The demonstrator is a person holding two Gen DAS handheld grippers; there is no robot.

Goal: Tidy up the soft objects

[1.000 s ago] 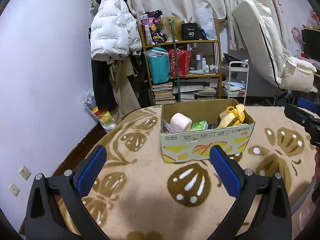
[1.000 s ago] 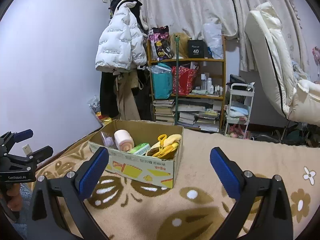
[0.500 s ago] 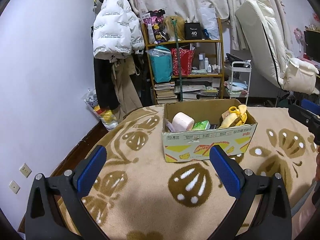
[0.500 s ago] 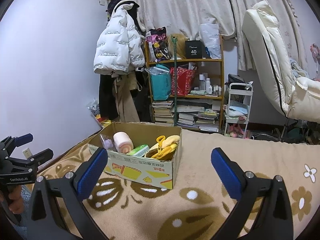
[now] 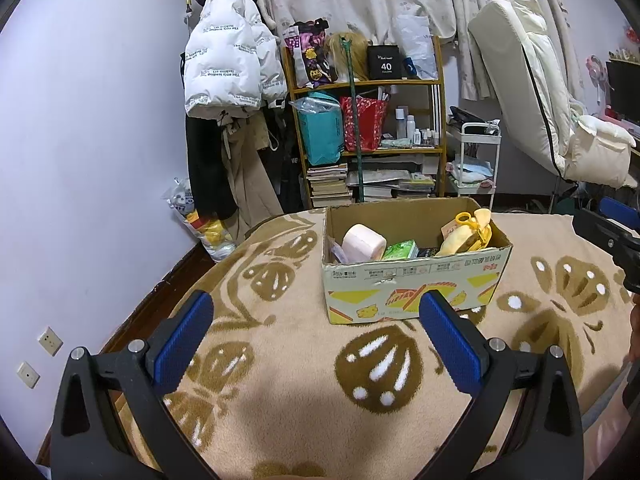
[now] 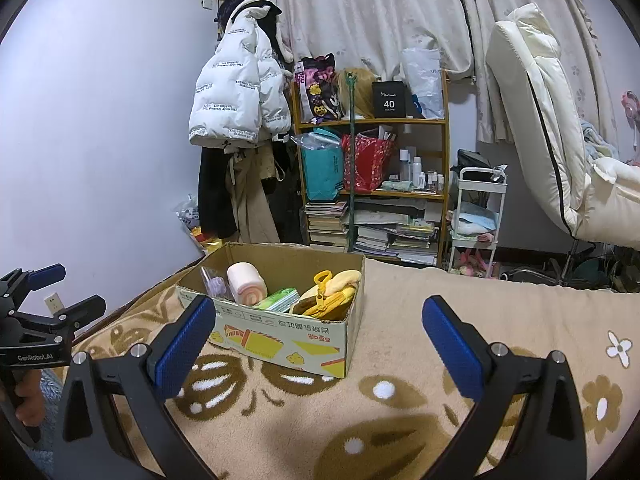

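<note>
A cardboard box (image 5: 416, 284) (image 6: 280, 340) stands on the beige patterned blanket (image 5: 300, 380). Inside it lie a pink roll (image 5: 363, 243) (image 6: 246, 283), a green tissue pack (image 5: 400, 250) (image 6: 280, 300) and a yellow plush toy (image 5: 468, 232) (image 6: 332, 292). My left gripper (image 5: 316, 332) is open and empty, held in front of the box. My right gripper (image 6: 316, 334) is open and empty, in front of the box's right side. The left gripper also shows in the right wrist view (image 6: 56, 292), and the right gripper at the edge of the left wrist view (image 5: 612, 232).
A wooden shelf (image 6: 372, 184) packed with bags and books stands behind the bed. A white puffer jacket (image 6: 236, 100) hangs on the left wall. A white cart (image 6: 476, 220) and a tilted mattress (image 6: 540, 120) stand at the right.
Both grippers have drawn back and risen slightly, so the box sits a little farther off. Both stay open and empty.
</note>
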